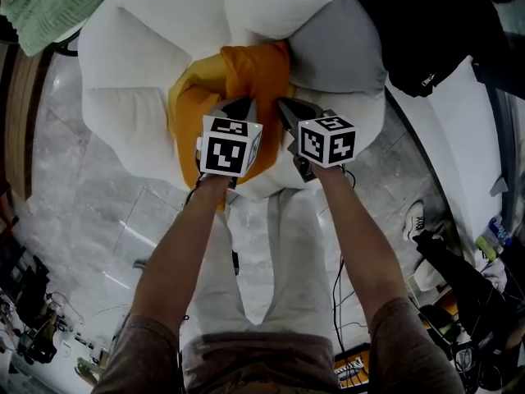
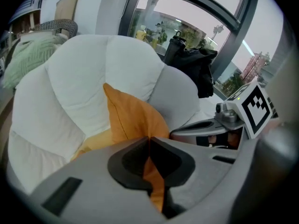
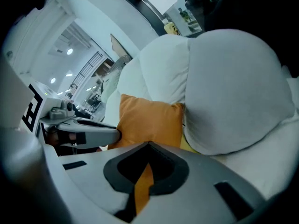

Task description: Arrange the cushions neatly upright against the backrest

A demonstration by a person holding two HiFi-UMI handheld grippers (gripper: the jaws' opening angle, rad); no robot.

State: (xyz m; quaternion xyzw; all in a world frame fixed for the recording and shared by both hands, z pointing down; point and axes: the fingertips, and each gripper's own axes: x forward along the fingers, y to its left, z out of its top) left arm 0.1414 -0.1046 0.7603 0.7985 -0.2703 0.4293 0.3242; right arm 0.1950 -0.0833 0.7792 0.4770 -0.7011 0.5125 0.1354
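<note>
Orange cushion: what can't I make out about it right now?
- Lower edge of orange cushion: head view, behind the left tongs and right tongs.
- Its lower left: right gripper view, behind the left tongs.
- Its bottom: both gripper views, covered by each tongs' own body.

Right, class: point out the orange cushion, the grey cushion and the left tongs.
orange cushion (image 1: pixel 256 71): head view, its raised upper part.
grey cushion (image 1: pixel 338 52): head view, middle of its face.
left tongs (image 2: pixel 149 138): left gripper view, tips shut on the orange cushion's fabric.

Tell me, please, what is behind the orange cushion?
The white backrest rises behind the orange cushion, a grey cushion beside it. The backrest's lower part is covered.
</note>
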